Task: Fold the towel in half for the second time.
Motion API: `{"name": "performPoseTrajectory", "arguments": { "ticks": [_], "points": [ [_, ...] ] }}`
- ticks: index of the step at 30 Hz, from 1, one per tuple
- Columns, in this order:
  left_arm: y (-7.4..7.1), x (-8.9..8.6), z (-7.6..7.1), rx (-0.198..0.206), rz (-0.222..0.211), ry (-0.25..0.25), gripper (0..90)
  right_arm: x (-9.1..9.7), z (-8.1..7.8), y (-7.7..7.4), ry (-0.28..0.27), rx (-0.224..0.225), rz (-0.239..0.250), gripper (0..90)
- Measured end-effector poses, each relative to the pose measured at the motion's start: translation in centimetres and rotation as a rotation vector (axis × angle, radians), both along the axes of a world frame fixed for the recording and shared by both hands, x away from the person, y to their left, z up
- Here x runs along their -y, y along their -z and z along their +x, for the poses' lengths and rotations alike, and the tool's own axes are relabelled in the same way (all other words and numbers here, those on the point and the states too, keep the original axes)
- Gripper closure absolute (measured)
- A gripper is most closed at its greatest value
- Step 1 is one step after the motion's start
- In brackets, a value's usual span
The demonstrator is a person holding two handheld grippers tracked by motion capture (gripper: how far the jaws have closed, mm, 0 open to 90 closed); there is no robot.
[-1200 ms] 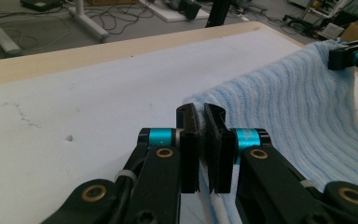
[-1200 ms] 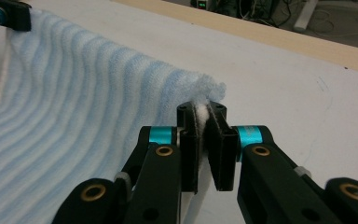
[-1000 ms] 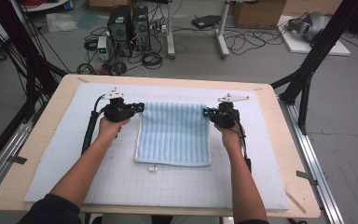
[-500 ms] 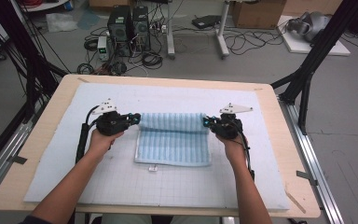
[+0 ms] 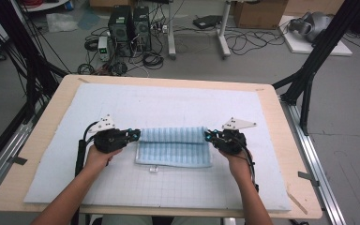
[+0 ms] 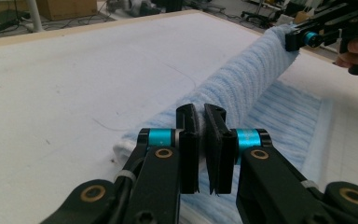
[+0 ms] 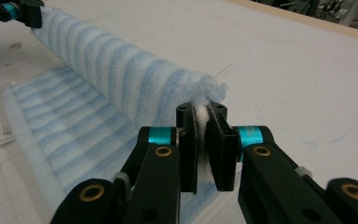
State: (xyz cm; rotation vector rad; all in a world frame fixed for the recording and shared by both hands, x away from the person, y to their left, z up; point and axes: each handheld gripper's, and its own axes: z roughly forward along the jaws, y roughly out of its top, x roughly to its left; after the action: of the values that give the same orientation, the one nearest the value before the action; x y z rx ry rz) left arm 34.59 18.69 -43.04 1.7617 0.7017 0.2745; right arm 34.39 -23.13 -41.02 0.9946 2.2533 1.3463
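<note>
A blue-and-white striped towel [image 5: 173, 149] lies on the white mat, its far edge lifted and curled over toward the person. My left gripper [image 5: 133, 135] is shut on the left corner of that raised edge, and my right gripper [image 5: 208, 136] is shut on the right corner. In the left gripper view the jaws [image 6: 203, 140] pinch the towel [image 6: 242, 88], which runs as a rounded fold to the other gripper [image 6: 307, 37]. In the right gripper view white terry shows between the jaws [image 7: 204, 135], and the towel's fold [image 7: 121, 84] stretches off to the other gripper [image 7: 23, 11].
The white gridded mat [image 5: 168, 103] covers most of the wooden table [image 5: 281, 140]. A small white label [image 5: 153, 169] sits at the towel's near edge. Black frame legs stand at both sides, and computers and cables lie on the floor beyond the far edge.
Both hands have come toward the person, drawing the towel's far edge over the rest. The flat part of the towel now looks shorter.
</note>
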Motion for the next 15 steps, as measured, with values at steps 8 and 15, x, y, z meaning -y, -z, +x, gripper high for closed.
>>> {"name": "performPoseTrajectory", "arguments": {
  "ticks": [8, 15],
  "points": [
    [0.6, 0.0, -1.8, -0.007, 0.018, 0.029, 84.0, 0.2, -2.0, 0.8, -0.013, -0.009, 0.002, 83.2],
    [1.2, 0.2, -2.8, -0.039, 0.036, 0.057, 83.8, 0.3, -3.0, 2.1, -0.015, -0.039, -0.007, 83.1]
  ]
}}
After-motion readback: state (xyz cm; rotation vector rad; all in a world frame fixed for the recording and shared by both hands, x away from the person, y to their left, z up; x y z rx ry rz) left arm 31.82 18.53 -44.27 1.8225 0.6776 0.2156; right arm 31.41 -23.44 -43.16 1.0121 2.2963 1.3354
